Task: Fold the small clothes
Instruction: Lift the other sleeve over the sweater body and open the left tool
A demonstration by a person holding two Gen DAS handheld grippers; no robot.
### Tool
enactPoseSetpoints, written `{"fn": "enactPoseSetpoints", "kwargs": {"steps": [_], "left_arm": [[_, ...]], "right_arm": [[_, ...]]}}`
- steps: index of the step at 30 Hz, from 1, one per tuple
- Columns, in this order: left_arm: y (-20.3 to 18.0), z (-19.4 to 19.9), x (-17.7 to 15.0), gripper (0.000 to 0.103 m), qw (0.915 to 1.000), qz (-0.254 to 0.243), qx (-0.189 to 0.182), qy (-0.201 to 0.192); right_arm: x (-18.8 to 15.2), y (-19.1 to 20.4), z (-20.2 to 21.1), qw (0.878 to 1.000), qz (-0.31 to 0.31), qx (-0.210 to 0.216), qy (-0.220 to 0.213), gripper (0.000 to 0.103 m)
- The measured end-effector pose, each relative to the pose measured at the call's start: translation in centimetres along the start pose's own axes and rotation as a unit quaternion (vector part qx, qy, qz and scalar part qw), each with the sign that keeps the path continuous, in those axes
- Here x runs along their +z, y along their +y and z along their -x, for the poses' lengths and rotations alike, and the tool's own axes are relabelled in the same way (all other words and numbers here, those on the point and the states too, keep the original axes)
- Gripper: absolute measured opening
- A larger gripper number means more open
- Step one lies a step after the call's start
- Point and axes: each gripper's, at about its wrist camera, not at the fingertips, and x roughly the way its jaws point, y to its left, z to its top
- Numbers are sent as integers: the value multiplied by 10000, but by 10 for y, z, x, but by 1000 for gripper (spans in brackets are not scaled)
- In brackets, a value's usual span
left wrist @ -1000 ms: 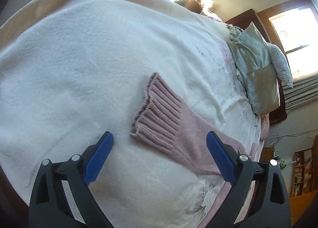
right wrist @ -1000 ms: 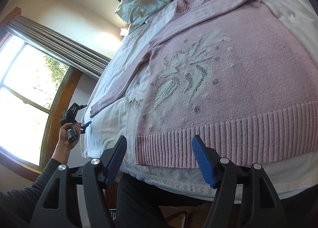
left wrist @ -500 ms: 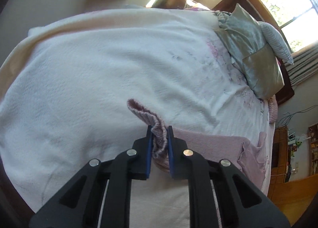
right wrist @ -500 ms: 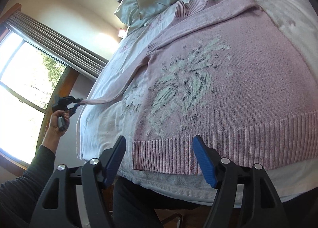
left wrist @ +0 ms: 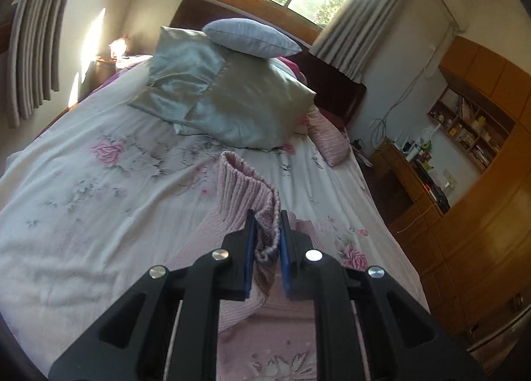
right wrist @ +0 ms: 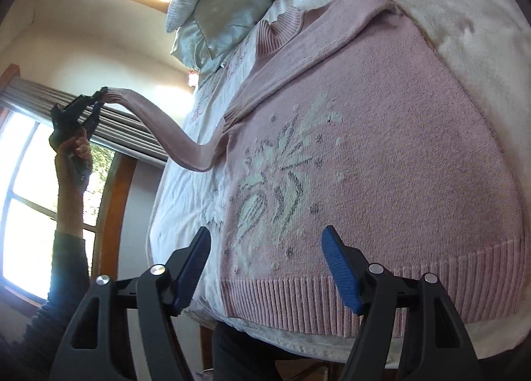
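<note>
My left tool (left wrist: pixel 265 235) pinches the pink sweater's (right wrist: pixel 381 162) sleeve cuff (left wrist: pixel 247 191), lifted off the bed (left wrist: pixel 83 188); my right tool (right wrist: pixel 265 268) hangs spread above the hem.

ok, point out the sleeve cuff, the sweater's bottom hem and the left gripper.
sleeve cuff (left wrist: pixel 247 188), left wrist view, ribbed tube.
sweater's bottom hem (right wrist: pixel 298 304), right wrist view, ribbed band.
left gripper (right wrist: pixel 96 104), right wrist view, between fingertips.
</note>
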Motion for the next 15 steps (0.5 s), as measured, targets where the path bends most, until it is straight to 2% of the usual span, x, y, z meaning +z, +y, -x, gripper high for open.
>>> {"fn": "enactPoseSetpoints", "kwargs": {"steps": [3,6,11,14,15], "left_arm": [[-36,-56,-18,11,9989,-180,-163,389],[-55,-115,-44,11,9958,-217,-281,843],[-72,-214,-102,11,9856,-266,-248,1652],[-71,-259,-138,12,9781,-310,-174,2052],[-70,-269,-148,18,9754,-322,-153,2176]], "right_arm": [[29,-11,9,9997,-182,190,-18,71],[56,-24,16,9992,-322,167,-157,75],[85,-41,20,9988,-412,20,-265,75],[99,-44,15,9994,-305,-95,-164,75],[106,-44,12,9995,-245,-119,-132,75]]}}
